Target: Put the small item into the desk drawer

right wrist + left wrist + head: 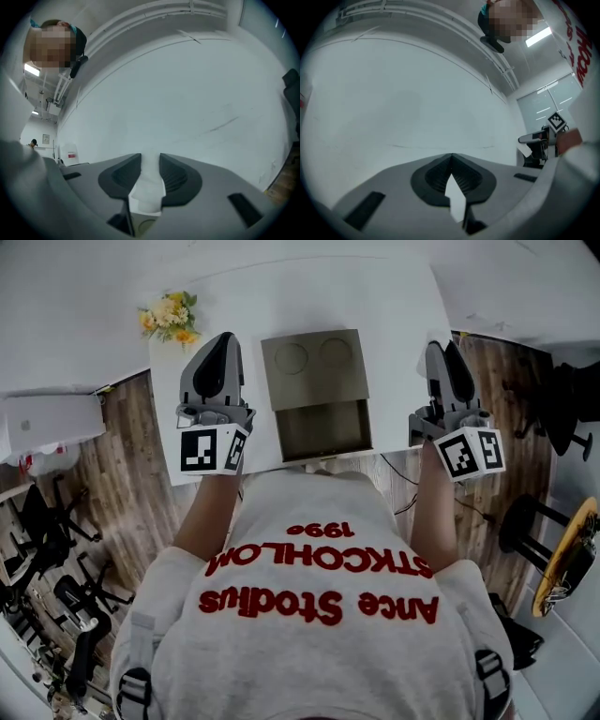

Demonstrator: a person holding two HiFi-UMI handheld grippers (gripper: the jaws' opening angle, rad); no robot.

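Starting at the left of the head view, a bunch of yellow flowers sits on the white surface. Near it the left hand-held gripper points forward, its jaws pressed together at the tips with nothing between them. At the centre stands an olive drawer unit whose drawer is pulled out toward the person; its floor looks bare. Further right, the right hand-held gripper has its jaws a narrow gap apart, and only white shows in that gap. The small item cannot be made out in any view, so its place cannot be told. Judging by this, the opening is done, while placing the item, and likely shutting the drawer, remain
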